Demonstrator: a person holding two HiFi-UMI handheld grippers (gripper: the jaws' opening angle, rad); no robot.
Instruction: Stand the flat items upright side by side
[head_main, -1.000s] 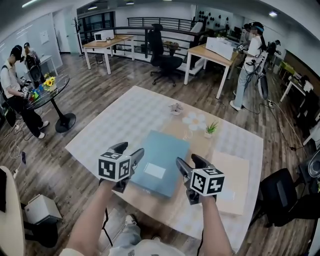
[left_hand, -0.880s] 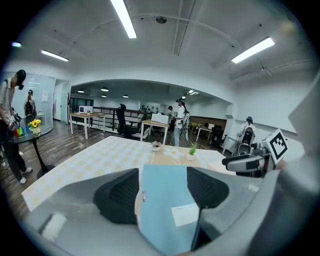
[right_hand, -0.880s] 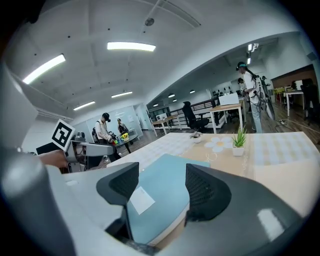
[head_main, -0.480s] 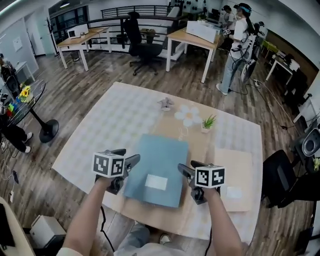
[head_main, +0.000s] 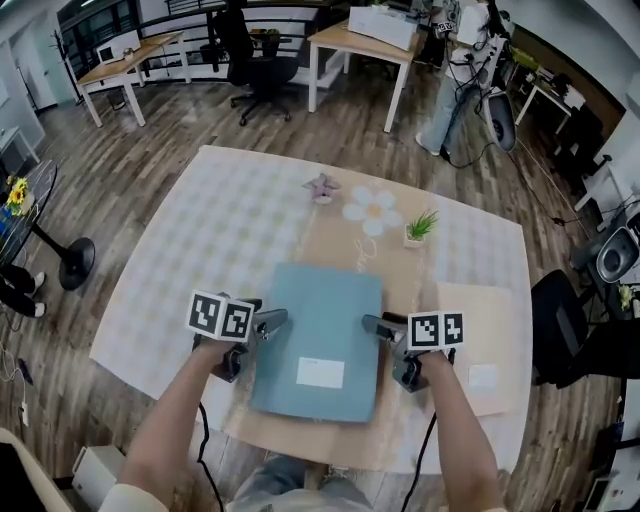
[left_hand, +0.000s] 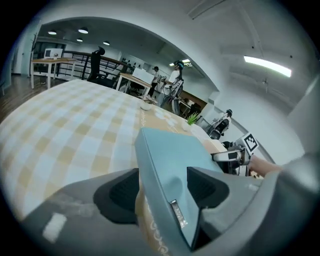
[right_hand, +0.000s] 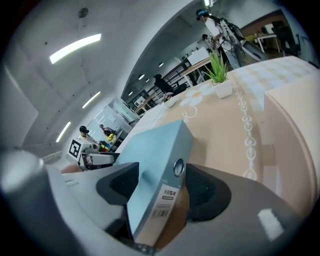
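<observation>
A thick light-blue binder (head_main: 320, 330) with a white label lies flat on the tan runner near the table's front edge. My left gripper (head_main: 275, 322) is at its left edge and my right gripper (head_main: 372, 325) at its right edge, both pointing inward and down. In the left gripper view the binder's edge (left_hand: 170, 150) sits between the open jaws, with a gap showing at the left pad. In the right gripper view the binder's labelled spine (right_hand: 155, 150) stands between the open jaws. A flat tan item (head_main: 480, 345) lies to the right of the binder.
A small potted plant (head_main: 420, 228), a white flower-shaped piece (head_main: 372, 210) and a small grey object (head_main: 322, 188) sit further back on the runner. The table (head_main: 200, 240) has a checked cloth. A black chair (head_main: 570, 340) stands at the right, and desks stand behind.
Both grippers have come down and now straddle the binder's left and right edges. The binder has stayed flat on the table. The head view has tipped further downward.
</observation>
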